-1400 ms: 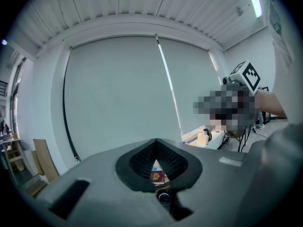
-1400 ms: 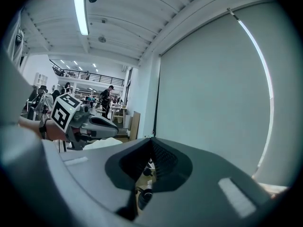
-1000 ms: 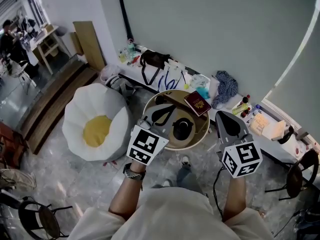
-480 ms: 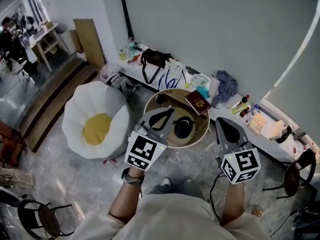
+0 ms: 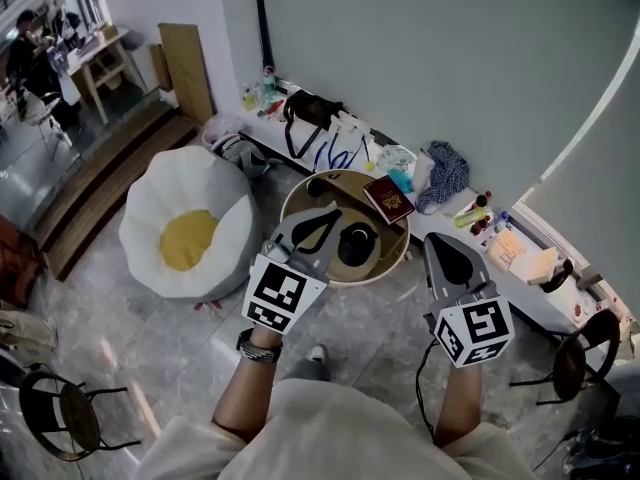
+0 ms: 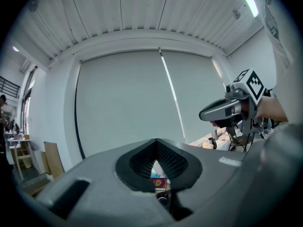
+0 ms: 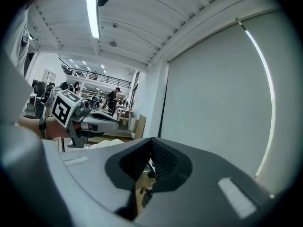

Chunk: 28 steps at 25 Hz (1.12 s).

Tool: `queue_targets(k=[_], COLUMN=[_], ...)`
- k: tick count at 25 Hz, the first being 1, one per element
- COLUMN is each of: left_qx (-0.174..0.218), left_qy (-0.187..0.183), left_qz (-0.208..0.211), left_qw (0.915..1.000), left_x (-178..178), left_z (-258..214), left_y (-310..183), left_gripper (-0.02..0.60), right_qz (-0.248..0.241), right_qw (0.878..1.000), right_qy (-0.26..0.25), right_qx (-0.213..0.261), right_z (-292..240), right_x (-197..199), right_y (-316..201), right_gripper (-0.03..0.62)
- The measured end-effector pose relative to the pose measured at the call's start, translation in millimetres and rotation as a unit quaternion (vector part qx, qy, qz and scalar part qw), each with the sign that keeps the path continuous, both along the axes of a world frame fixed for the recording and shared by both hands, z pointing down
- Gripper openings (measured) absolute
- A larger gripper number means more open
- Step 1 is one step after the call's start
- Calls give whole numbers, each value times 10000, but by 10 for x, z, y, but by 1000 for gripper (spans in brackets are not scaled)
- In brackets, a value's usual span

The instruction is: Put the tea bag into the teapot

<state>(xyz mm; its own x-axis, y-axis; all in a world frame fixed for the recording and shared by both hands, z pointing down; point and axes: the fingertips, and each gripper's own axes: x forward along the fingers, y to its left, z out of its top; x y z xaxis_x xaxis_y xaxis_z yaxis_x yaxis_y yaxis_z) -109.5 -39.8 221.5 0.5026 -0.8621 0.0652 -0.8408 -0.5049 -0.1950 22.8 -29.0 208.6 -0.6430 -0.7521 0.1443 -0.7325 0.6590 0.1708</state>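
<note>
Forearms in pale sleeves reach up from 6 o'clock in the head view, each hand holding a gripper level. The left gripper [image 5: 334,213] has its jaws pressed together at the tips with nothing between them, and its own view shows the same meeting of the pads. The right gripper [image 5: 431,237] also has its jaws closed on nothing. The two are held well apart, side by side.

Just beyond them stands a round wooden table [image 5: 292,204]. The left gripper's tips lie over its 8 o'clock side, while the right gripper sits off its 4 o'clock edge. The black teapot [image 5: 356,243] stands near the table's middle, a little toward 5 o'clock, with its lid on. A red booklet [image 5: 388,198] lies at the 2 o'clock rim. No view lets the tea bag be picked out.

At 9 o'clock from the table a white beanbag with a yellow centre [image 5: 186,238] rests on the marble floor. Further off, from 11 to 3 o'clock, a low white ledge [image 5: 520,286] along the wall carries bags, bottles and cloth.
</note>
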Motion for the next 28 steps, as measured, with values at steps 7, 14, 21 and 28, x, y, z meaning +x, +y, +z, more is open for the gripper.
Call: queue_targets(k=[7, 14, 21, 28], left_qx=[-132, -186, -201, -183], left_qy=[-25, -82, -138, -188], left_qz=[-39, -8, -37, -111], left_qw=[9999, 9998, 9997, 9996], left_x=[423, 804, 1037, 1157], left_z=[127, 197, 183, 155], left_y=[525, 1208, 1707, 2064], left_gripper=[6, 6, 6, 6], right_qz=[102, 106, 114, 78], right_qw=[9997, 9997, 9997, 9997], right_qy=[-92, -133, 94, 106], right_qx=[-183, -197, -203, -202], right_z=[136, 154, 170, 158], right_x=[475, 796, 1000, 1109], right_y=[516, 1187, 1663, 1995], right_gripper=[5, 5, 5, 5])
